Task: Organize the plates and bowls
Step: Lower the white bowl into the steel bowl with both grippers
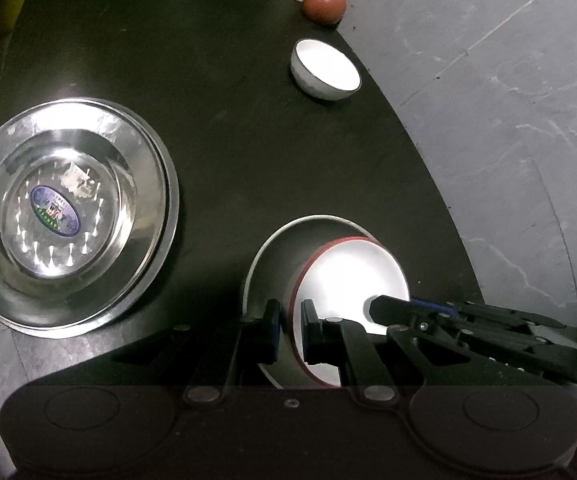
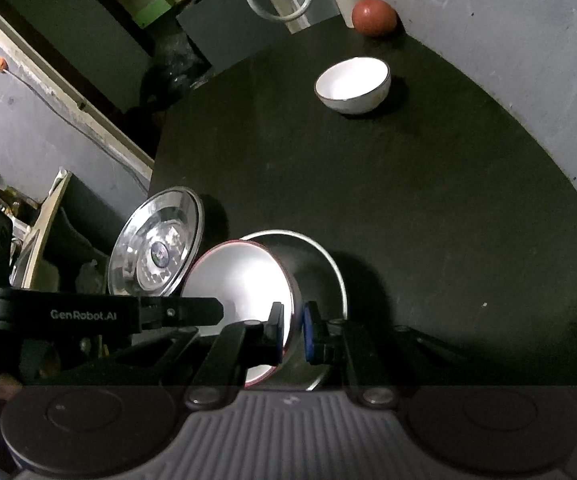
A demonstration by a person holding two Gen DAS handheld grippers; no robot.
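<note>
The red-rimmed bowl [image 1: 348,280] sits tilted inside a dark plate [image 1: 284,240] near the table's [image 1: 228,140] front edge, its white hollow facing up and toward the cameras. Left gripper [image 1: 290,330] and right gripper [image 2: 293,330] each pinch its rim, apparently on opposite sides. A steel plate [image 1: 68,216] lies left; a small white bowl [image 1: 325,70] stands far back.

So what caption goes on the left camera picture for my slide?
Both grippers pinch the red-rimmed bowl over a plate.
</note>
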